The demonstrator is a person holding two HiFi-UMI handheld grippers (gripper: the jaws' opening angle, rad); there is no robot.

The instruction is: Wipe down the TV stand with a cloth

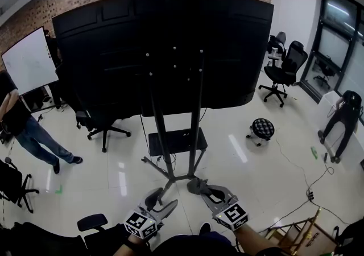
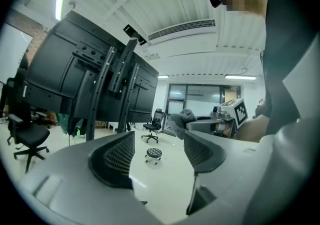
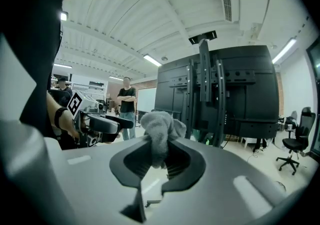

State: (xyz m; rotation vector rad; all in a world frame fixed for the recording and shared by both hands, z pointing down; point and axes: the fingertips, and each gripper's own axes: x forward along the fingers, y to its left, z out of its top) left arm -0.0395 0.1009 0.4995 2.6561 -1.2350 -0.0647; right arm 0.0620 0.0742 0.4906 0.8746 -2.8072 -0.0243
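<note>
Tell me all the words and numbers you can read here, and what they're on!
No words or numbers can be read anywhere.
The left cube on the left gripper: only black-and-white squares, no letters.
The right cube on the right gripper: the same kind of squares.
The cloth: no label showing.
The whiteboard: looks blank.
The small dark sign at the room's far end: too small to read.

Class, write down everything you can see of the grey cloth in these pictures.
The grey cloth looks soft and fuzzy, like fleece or microfibre. It is bunched into a crumpled lump and pinched between the jaws of the right gripper, with most of it bulging out past them. It is held in the air short of the TV stand and does not touch it.
</note>
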